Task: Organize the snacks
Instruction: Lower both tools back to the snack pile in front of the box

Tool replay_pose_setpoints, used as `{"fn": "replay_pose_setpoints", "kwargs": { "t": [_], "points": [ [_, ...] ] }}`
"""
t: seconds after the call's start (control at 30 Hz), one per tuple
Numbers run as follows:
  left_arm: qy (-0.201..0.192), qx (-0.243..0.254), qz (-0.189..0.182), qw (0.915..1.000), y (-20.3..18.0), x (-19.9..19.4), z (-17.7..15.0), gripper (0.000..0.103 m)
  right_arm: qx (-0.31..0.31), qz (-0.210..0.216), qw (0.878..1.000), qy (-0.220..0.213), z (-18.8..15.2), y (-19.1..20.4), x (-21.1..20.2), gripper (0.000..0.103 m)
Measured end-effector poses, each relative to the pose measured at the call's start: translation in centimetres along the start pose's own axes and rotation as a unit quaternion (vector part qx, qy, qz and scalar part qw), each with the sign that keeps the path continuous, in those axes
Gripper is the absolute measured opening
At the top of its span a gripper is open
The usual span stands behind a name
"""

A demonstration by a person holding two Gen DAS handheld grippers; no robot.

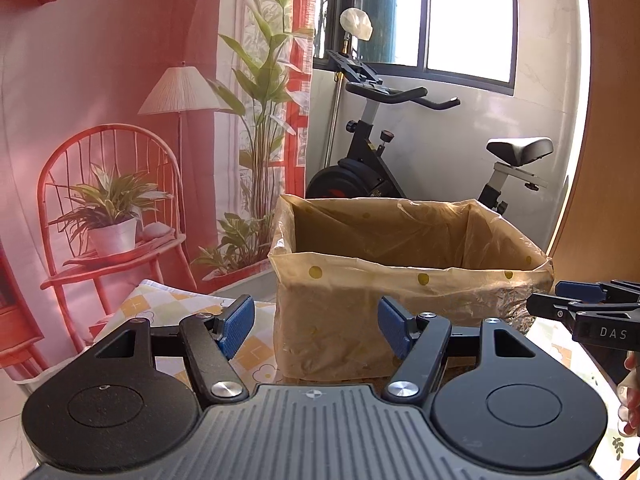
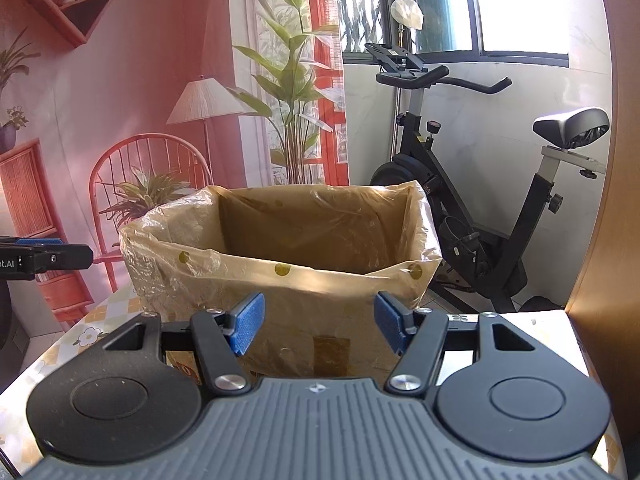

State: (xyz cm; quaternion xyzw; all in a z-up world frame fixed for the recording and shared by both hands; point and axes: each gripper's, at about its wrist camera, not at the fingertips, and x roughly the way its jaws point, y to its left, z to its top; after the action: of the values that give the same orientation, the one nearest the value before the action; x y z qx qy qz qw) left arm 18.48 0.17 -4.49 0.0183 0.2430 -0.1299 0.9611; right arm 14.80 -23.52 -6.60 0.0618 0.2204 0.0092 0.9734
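Tabletop [image 2: 60,344]: lined box [image 2: 280,280] before tools [image 2: 316,324].

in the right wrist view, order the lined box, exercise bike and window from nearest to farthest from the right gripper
1. Lined box, directly ahead of the open right gripper.
2. Exercise bike, behind the box, to the right.
3. Window, on the back wall, above the bike.

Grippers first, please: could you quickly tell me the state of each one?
Left gripper: open, holding nothing.
Right gripper: open, holding nothing.

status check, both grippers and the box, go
Left gripper open, empty. Right gripper open, empty. Lined box ahead, no snacks visible. Nothing in the way.
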Motion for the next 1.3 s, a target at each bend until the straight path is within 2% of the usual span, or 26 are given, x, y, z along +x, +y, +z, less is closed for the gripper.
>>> {"fn": "replay_pose_setpoints", "kwargs": {
  "t": [0.27,0.73,1.17,1.3],
  "points": [
    [0.001,0.006,0.003,1.0000,0.1,-1.3,-2.6,0.071,-0.001,0.003,1.000,0.008,-2.3,0.0,-0.8,0.064],
    [0.020,-0.003,-0.003,0.9998,-0.2,-1.1,-5.3,0.071,0.009,0.000,1.000,0.025,-5.8,-0.2,-1.2,0.064],
    [0.036,-0.004,-0.005,0.9993,0.3,-0.5,-6.1,0.071,0.009,-0.002,0.999,0.040,-8.1,-0.3,-1.2,0.064],
    [0.039,-0.003,-0.018,0.9991,0.3,-0.2,-6.1,0.072,0.010,0.001,0.999,0.043,-8.6,-0.3,-0.9,0.064]
  ]
}}
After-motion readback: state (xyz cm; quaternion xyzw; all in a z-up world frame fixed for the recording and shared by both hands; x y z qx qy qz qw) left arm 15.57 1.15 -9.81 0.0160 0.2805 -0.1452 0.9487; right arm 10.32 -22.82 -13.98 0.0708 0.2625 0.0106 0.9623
